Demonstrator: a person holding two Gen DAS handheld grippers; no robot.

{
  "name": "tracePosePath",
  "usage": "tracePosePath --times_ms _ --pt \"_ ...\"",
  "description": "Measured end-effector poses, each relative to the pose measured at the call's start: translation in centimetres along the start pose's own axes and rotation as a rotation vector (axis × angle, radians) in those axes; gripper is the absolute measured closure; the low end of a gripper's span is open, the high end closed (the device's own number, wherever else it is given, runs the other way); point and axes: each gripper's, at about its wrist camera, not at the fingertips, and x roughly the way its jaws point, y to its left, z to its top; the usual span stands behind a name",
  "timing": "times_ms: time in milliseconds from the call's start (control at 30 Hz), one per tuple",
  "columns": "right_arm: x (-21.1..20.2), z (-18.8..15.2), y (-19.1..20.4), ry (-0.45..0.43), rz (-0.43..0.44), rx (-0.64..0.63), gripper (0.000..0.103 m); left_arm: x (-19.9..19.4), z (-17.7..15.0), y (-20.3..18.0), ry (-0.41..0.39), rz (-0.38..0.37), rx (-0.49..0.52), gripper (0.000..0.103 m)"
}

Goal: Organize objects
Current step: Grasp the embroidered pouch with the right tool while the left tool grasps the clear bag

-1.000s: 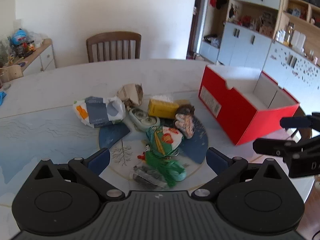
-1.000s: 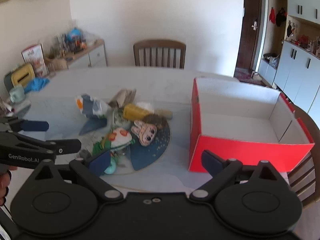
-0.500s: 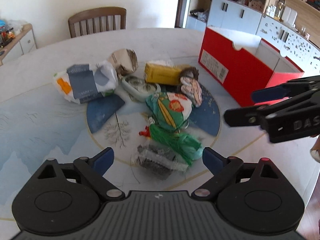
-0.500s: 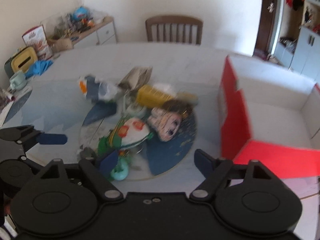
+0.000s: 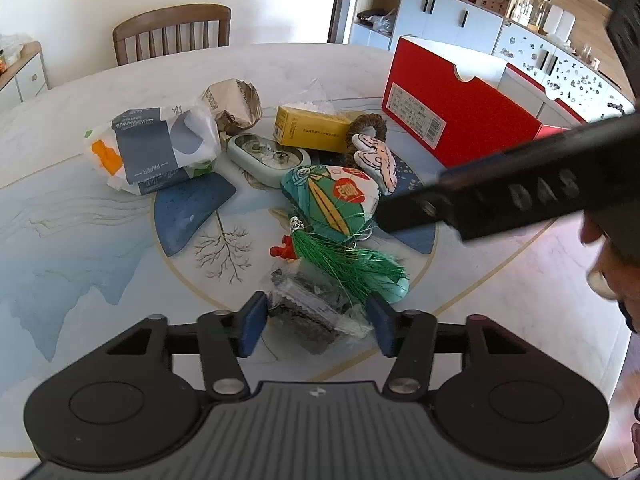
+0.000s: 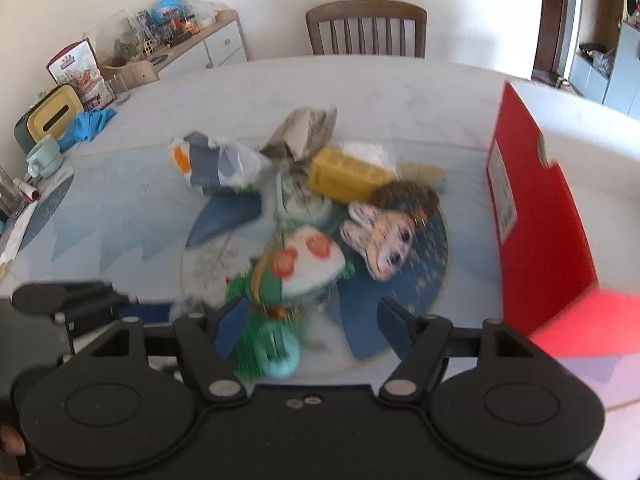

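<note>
My left tool (image 5: 316, 322) closes around the clear packet (image 5: 316, 308).
Packet lies on the surface (image 5: 80, 240); pads not yet pressing, I think. My right tool (image 6: 310, 322), closing, holds nothing.

right-wrist view motion-blurred, red box (image 6: 536, 216) cut off at right edge

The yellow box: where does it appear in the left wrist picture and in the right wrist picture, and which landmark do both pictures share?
Left wrist: the yellow box lies above the middle, behind the green pouch.
Right wrist: the yellow box lies near the middle, blurred, left of the red box.
Shared landmark: the wooden chair behind the table.
</note>
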Motion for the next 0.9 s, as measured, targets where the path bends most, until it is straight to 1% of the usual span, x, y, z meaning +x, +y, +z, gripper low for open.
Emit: tracePosePath --times_ms 100,200,300,467,500,533,633,767,800,900 --pt "0.9 0.9 0.6 -0.009 -0.007 -0.004 0.032 0.1 0.0 0.2 0.003 0.004 0.006 0.058" --pt "2.0 1.6 0.9 0.001 -0.015 0.021 0.032 0.1 0.0 0.4 0.004 -0.002 0.004 0.058" --pt "3.2 2.2 0.8 0.02 -0.02 0.073 0.031 0.1 0.0 0.5 0.004 -0.006 0.008 0.059" --pt "5.0 2.4 0.7 0.06 -0.053 0.142 0.031 0.2 0.1 0.7 0.007 -0.017 0.005 0.059" --pt "5.3 2.4 0.6 0.066 -0.056 0.157 0.032 0.2 0.1 0.7 0.007 -0.019 0.003 0.06" --pt "5.4 2.4 0.5 0.071 -0.059 0.168 0.037 0.2 0.1 0.8 0.008 -0.023 0.001 0.06" --pt "5.6 2.2 0.1 0.08 -0.043 0.213 0.045 0.1 0.1 1.0 0.009 -0.028 -0.003 0.061" --pt "5.2 2.2 0.3 0.074 -0.041 0.227 0.052 -0.1 0.2 1.3 0.019 -0.033 -0.008 0.063" --pt "5.0 2.2 0.3 0.07 -0.04 0.228 0.056 -0.2 0.2 1.4 0.02 -0.031 -0.008 0.064" --pt "4.5 2.0 0.1 0.066 -0.032 0.242 0.058 -0.9 0.2 1.9 0.009 -0.036 -0.03 0.066"
